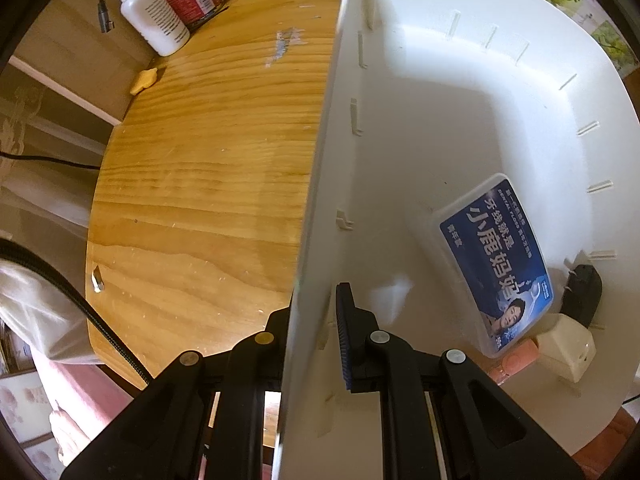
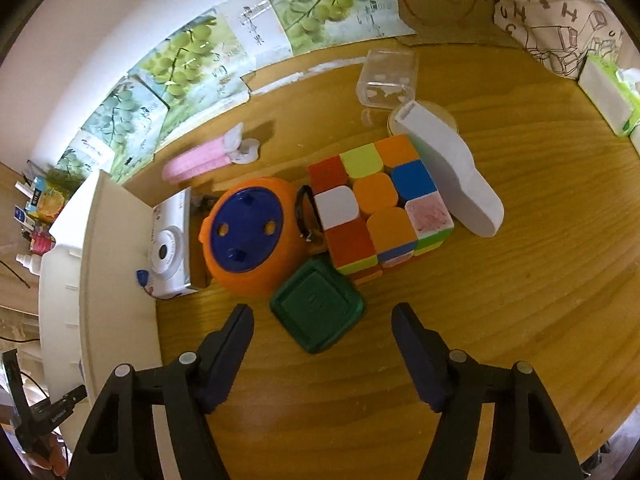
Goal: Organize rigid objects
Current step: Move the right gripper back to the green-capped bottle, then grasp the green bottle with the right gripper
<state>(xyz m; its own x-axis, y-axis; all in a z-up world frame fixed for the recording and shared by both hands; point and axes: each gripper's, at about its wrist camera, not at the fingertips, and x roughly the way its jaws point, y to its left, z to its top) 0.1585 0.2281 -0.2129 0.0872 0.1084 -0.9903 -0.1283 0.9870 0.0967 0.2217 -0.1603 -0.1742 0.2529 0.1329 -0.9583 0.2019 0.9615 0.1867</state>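
The left claw [image 1: 316,320] is clamped on the side wall of a white bin [image 1: 400,128], one finger inside and the other outside and mostly hidden behind the wall. The right claw [image 2: 322,344] hangs open and empty above the wooden worktop [image 2: 500,300], with the near corner of a green square lid [image 2: 316,312] between its fingertips. Just beyond lie an orange and blue round toy [image 2: 250,236], a scrambled puzzle cube [image 2: 380,204], a white camera [image 2: 170,248] against the bin's outer wall, a white curved piece [image 2: 452,168], a pink comb-like item [image 2: 204,162] and a clear box [image 2: 386,78]. Grape posters [image 2: 180,56] line the back wall. Inside the bin a blue-labelled floss box [image 1: 496,264] leans near small items, partly cut off and hard to identify
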